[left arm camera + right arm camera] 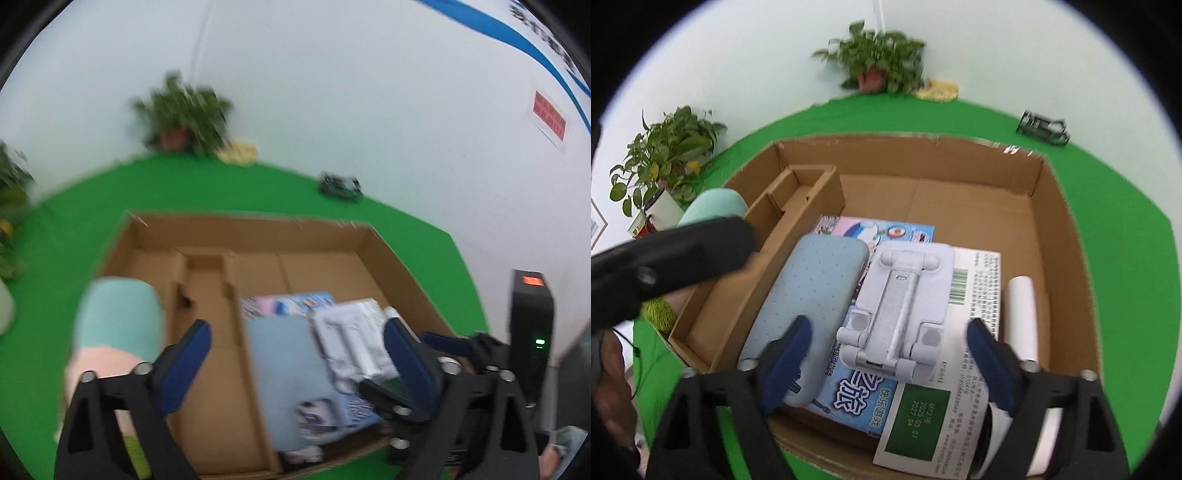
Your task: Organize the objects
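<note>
An open cardboard box sits on the green table. In it lie a light blue dotted case, a white folding stand, flat printed packs beneath them and a white roll at the right wall. My left gripper hangs open above the blue case, touching nothing. My right gripper is open too, its fingers either side of the stand's near end and apart from it. A teal and pink soft object lies outside the box's left wall.
A cardboard divider splits off the box's left side. Potted plants stand at the back and left. A yellow item and a black wire frame lie behind the box. A black device stands at the right.
</note>
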The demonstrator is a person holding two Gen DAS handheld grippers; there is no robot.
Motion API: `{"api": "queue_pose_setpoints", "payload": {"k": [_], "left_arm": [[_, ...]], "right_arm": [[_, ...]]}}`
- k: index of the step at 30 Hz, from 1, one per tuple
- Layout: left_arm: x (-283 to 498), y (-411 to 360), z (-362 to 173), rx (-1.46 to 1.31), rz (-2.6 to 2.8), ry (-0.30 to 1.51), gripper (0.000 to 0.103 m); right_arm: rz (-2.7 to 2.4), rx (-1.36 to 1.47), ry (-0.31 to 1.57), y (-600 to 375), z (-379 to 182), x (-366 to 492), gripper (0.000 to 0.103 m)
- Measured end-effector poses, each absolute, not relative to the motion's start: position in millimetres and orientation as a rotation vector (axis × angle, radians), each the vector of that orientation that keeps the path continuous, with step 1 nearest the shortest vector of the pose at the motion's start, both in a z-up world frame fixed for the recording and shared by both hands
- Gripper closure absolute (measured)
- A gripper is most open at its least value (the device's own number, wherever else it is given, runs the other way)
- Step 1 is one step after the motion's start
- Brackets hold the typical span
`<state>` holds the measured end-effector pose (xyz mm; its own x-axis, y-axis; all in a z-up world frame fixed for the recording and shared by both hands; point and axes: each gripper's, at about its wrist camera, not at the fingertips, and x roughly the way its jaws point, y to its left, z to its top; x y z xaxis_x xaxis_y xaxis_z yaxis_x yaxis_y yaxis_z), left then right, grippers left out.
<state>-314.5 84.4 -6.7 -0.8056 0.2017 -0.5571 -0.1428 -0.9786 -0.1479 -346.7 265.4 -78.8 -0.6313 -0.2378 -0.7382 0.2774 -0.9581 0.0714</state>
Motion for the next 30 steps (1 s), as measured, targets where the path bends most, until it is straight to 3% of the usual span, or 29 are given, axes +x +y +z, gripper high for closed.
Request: {"api": "queue_pose_setpoints", "payload": {"k": [4, 12, 19, 30], "left_arm": [[-276.6, 74.1, -16.2, -0.764, 3.012, -0.013, 0.000], [-258.9, 66.9, -76.3, -0.825, 3.137, 0.031, 0.000], [-247.5, 72.7, -94.7, -0.809, 3.172, 0.110, 0.001], [-250.7, 77.4, -110.7, -0.887, 3.154, 0.072, 0.000]], "right_arm": [[-2.761, 1.013, 0.150, 263.5, -79.8, -308.1, 0.001], [-2.882, 0.980, 0.123, 268.6, -100.6, -285.3, 0.001], [-2.936, 0.863, 0.128, 258.7, -107.5, -268.1, 0.001], [-2.991, 0.782, 0.136, 255.9, -111.4, -259.8, 0.001]]}}
